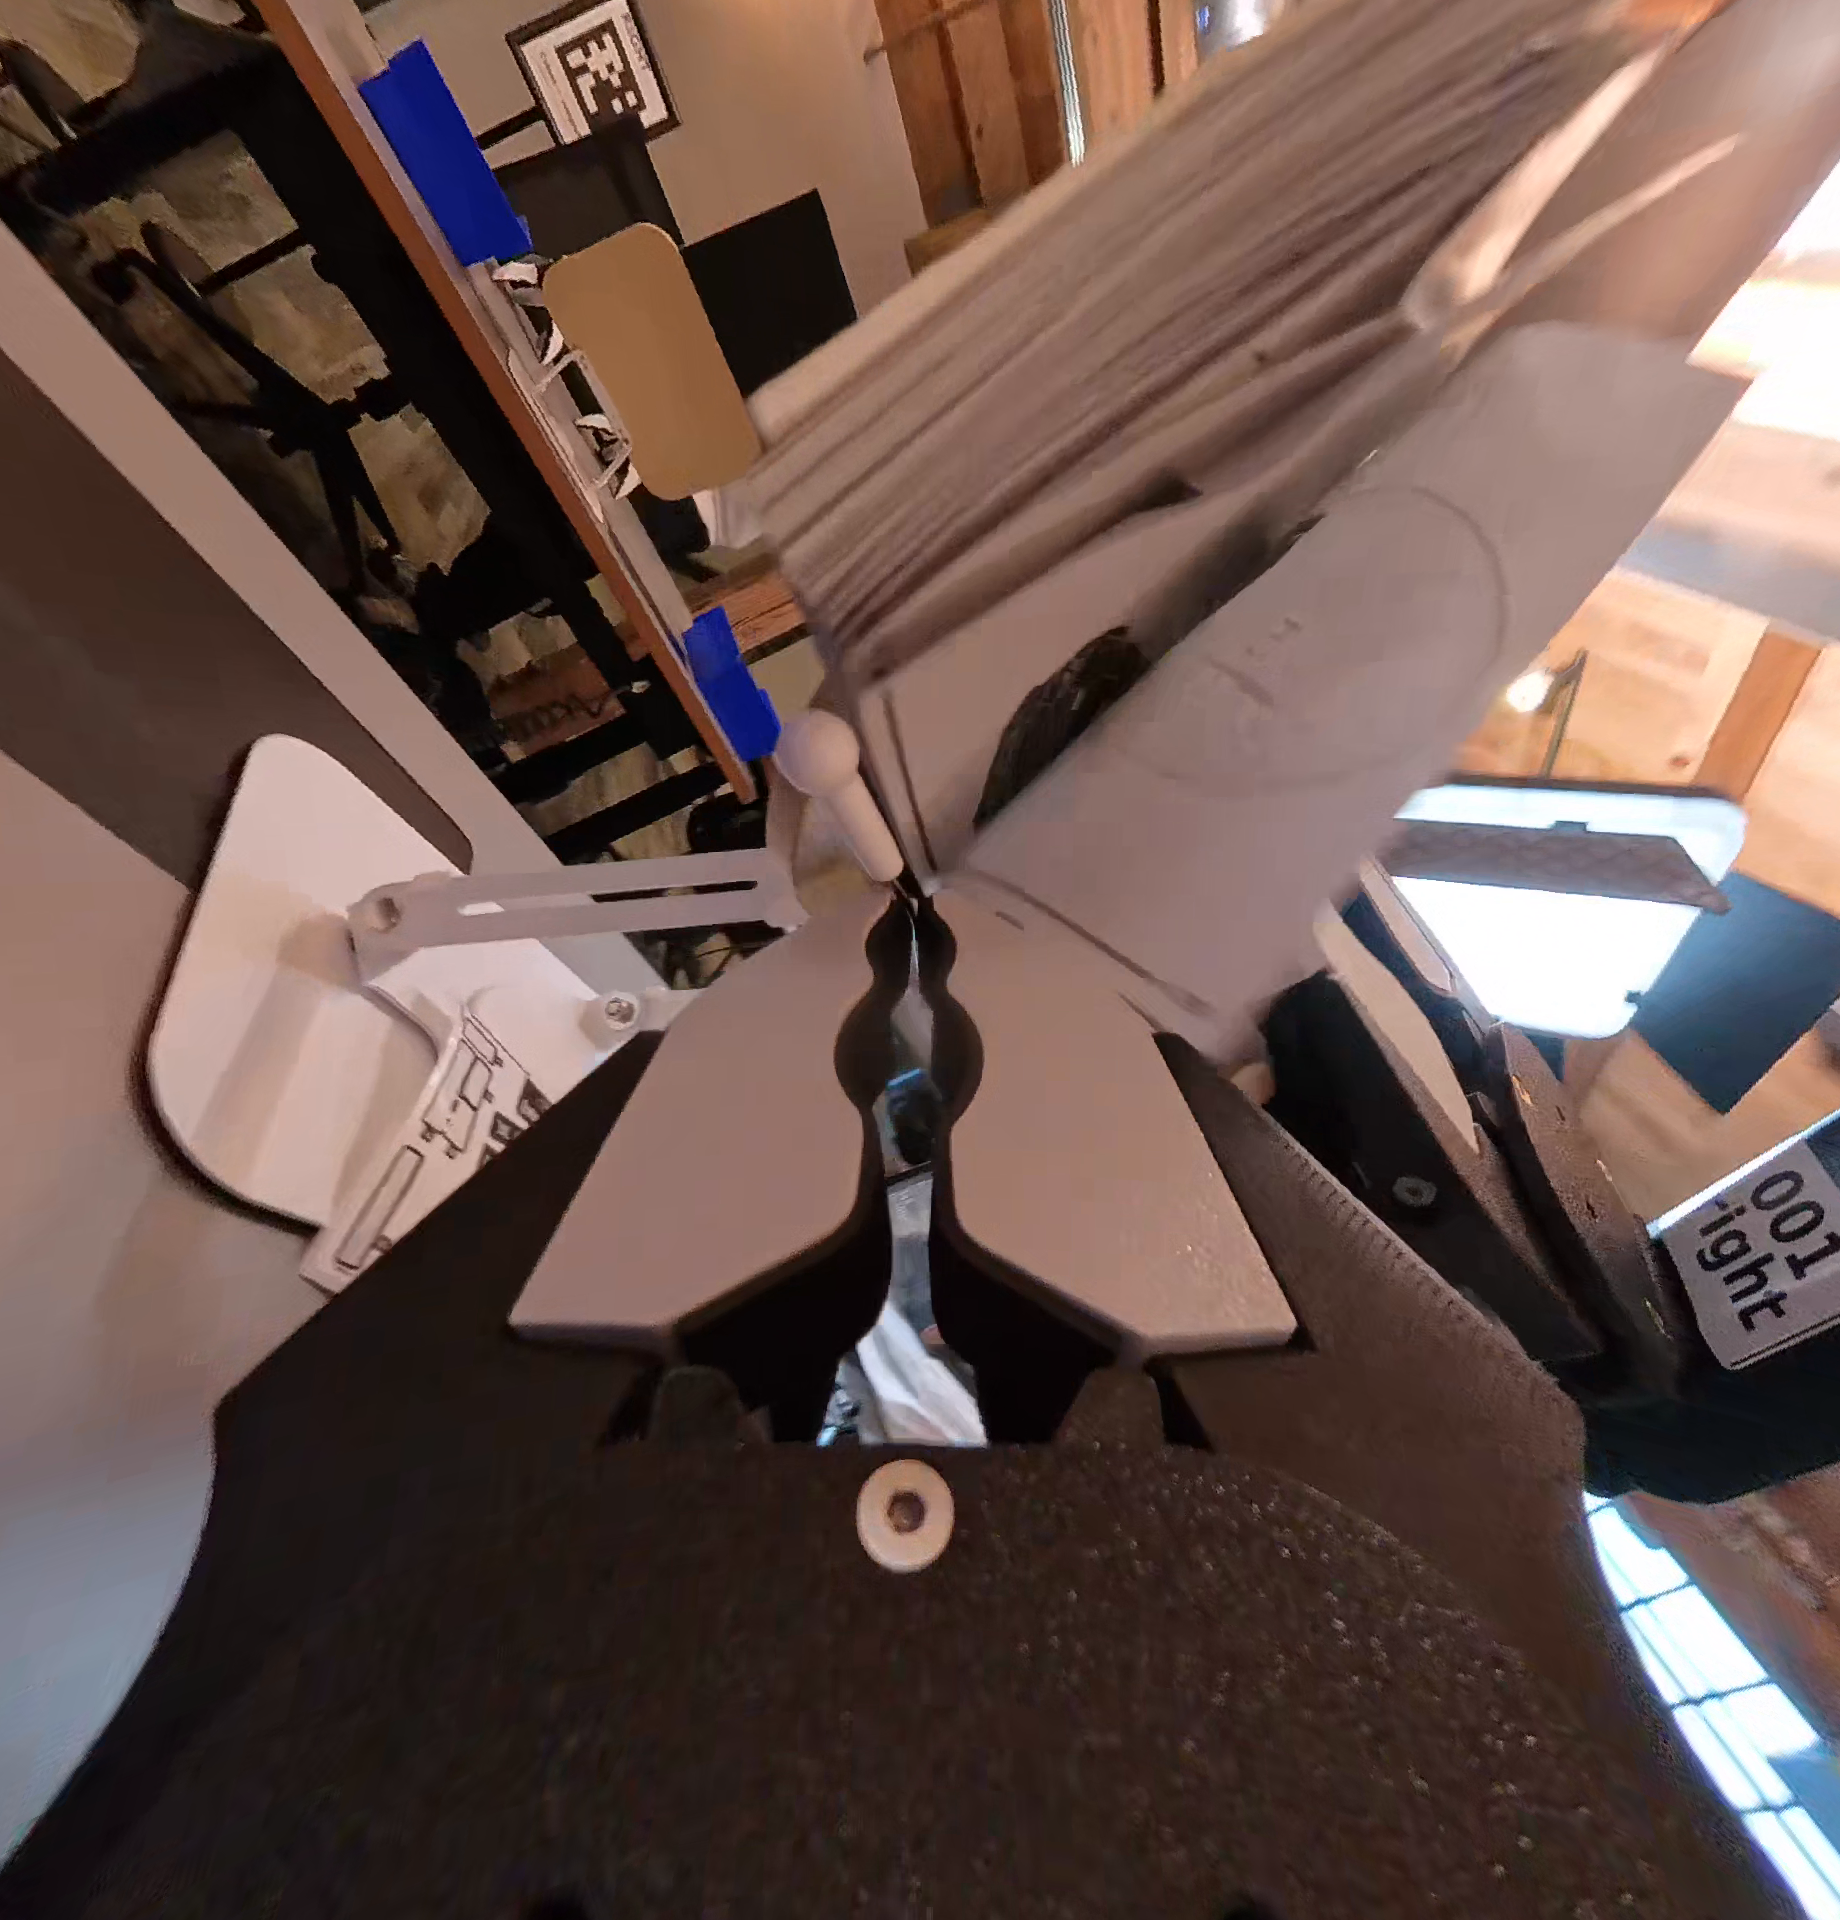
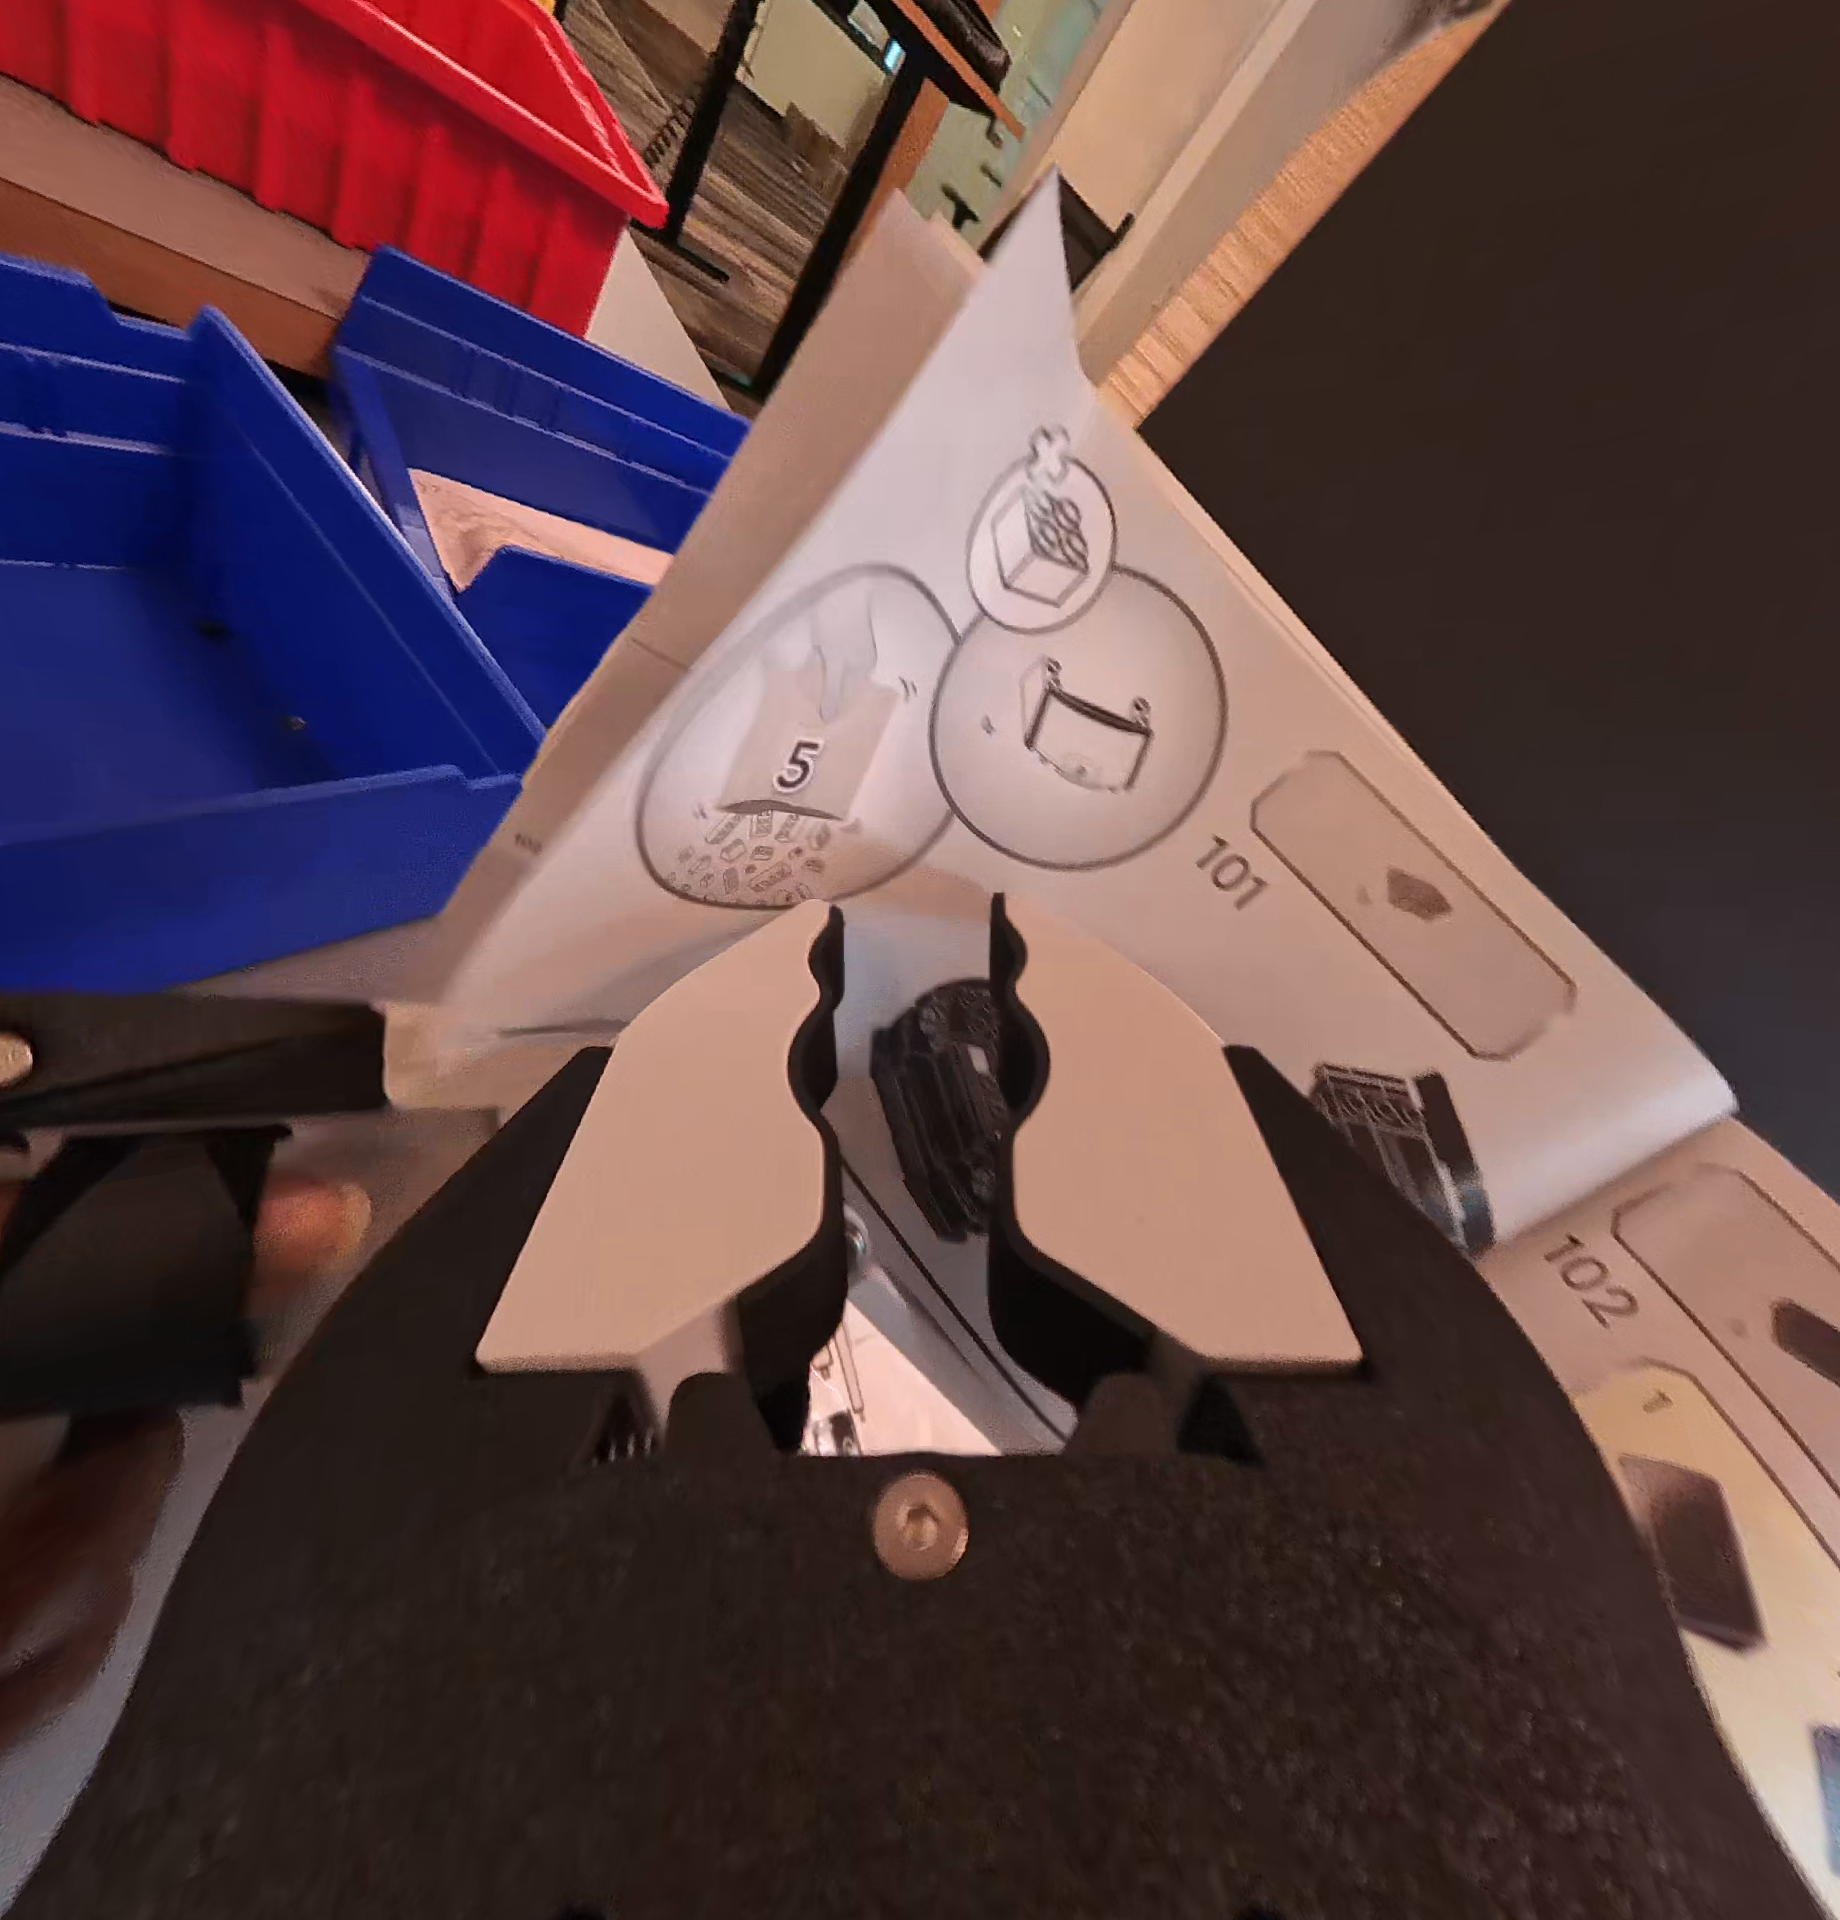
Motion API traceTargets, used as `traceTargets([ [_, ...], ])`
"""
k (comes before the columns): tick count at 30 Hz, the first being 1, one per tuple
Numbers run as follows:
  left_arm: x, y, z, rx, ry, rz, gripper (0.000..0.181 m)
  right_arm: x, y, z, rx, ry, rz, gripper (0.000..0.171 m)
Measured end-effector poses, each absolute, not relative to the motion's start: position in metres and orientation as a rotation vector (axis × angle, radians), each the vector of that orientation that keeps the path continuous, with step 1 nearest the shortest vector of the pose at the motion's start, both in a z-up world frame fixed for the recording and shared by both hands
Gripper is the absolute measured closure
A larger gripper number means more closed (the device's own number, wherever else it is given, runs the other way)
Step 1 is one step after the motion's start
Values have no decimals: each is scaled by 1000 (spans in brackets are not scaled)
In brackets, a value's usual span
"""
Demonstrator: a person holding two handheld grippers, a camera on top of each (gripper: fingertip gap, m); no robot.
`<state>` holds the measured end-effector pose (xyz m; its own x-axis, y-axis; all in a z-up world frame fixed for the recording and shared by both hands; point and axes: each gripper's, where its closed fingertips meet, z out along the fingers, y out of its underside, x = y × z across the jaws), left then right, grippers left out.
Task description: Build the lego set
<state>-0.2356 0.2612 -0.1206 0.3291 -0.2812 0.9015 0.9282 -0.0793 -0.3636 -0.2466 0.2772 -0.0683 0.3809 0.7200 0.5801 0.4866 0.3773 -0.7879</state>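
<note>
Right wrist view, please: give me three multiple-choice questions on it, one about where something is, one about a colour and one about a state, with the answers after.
1. The blue bins lie: A left of the lifted page; B right of it; C on top of it.
2. The bin beyond them is: A green; B red; C yellow.
3. The right gripper is: A shut on a brick; B shut on the page; C open.

Answers: A, the bins fill the left side; B, the red bin sits top left; C, its fingers stand apart, clamping nothing.
</note>
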Motion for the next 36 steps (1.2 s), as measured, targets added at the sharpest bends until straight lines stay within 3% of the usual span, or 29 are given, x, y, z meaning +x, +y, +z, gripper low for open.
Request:
traceTargets([
  [8, -232, 256, -125, -1144, -753, -1220, 180, -274, 267, -69, -1221, -1306, 181, 151],
  [16, -230, 256, -109, -1291, -561, -903, 180, -279, 262, -70, -1288, -1356, 262, 151],
  [22, -229, 261, -101, -1411, -394, -672, 180, -276, 265, -68, -1396, -1351, 408, 163],
  [25, -232, 263, -101, -1455, -354, -634, 178, -269, 261, -63, -1434, -1324, 536, 151],
  [28, -232, 264, -101, -1486, -289, -575, 177, -245, 262, -48, -1393, -1230, 557, 152],
  [36, -225, 265, -92, -1534, -155, -406, 178, -158, 314, -55, -1368, -1010, 159, 142],
])
